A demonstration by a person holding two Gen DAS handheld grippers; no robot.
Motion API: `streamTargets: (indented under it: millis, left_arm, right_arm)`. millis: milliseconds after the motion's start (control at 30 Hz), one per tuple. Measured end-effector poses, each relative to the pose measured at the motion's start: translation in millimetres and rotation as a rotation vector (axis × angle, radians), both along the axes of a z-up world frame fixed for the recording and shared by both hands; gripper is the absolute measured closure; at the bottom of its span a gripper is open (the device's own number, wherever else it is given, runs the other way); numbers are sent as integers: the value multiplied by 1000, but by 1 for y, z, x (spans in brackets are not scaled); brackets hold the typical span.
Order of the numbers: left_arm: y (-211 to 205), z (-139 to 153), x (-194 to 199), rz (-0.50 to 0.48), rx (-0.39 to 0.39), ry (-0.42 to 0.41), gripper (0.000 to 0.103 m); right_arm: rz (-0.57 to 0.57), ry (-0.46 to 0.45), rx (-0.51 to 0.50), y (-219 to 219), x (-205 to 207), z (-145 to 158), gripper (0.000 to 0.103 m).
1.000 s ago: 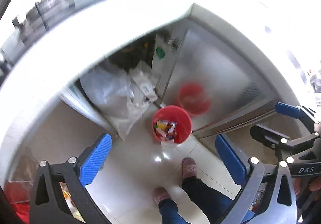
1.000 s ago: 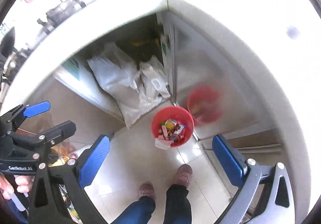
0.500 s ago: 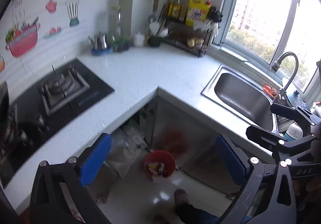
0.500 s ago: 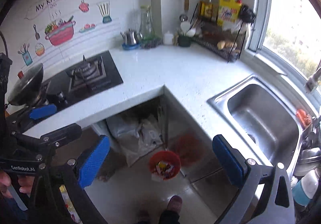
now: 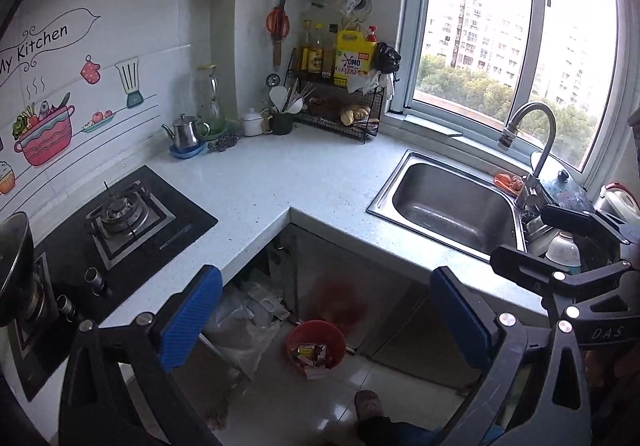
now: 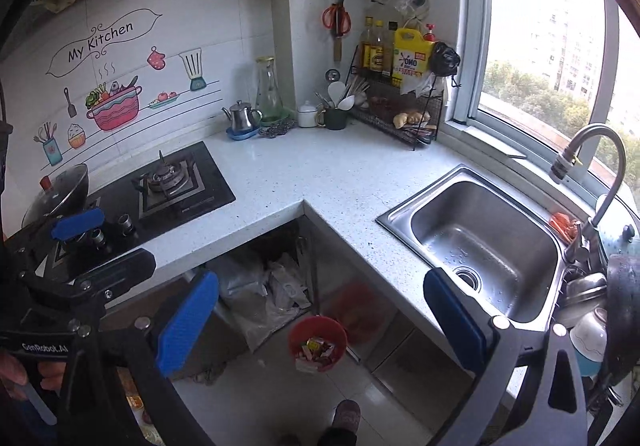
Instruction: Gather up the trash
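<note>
**A:** Kitchen corner, wasn't it? White L-shaped counter [image 5: 280, 182] across the middle of both views, gas hob [image 5: 120, 214] at the left, steel sink [image 6: 480, 242] at the right under the window.

**B:** Yes. And the counter looked bare of litter. The task's thing was lower down: a red bin [image 5: 316, 342] on the floor tiles at lower centre, just in front of the open cupboard under the counter's inner corner. It already had wrappers [image 6: 318, 352] in it, one pale scrap hanging over the near rim.

**A:** How were the tongs?

**B:** Both spread wide and carrying nothing. The left gripper [image 5: 324, 322] framed the bin between its blue pads [image 5: 190, 310]; the right gripper [image 6: 320, 320] did the same in its own view. Each one also showed at the edge of the other's frame, so they were held side by side, high above the floor.

**A:** Why so high?

**B:** My guess: from there the person, whose foot [image 6: 347, 412] showed at the bottom edge, could survey counter and sink for more rubbish. An orange thing [image 6: 562, 224] by the tap might qualify, but I couldn't tell what it was.
</note>
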State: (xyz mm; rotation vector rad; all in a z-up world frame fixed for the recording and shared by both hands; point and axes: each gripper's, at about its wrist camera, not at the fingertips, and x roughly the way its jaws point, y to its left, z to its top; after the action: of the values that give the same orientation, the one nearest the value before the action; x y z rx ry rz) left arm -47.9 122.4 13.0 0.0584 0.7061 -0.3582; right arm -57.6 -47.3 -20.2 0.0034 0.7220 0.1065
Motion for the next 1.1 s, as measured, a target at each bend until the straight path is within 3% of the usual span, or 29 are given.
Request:
streamTargets:
  millis: [1100]
  left_arm:
    - [-2, 6, -16, 26, 25, -14, 0]
  right_arm:
    - [3, -6, 16, 3, -23, 4, 1]
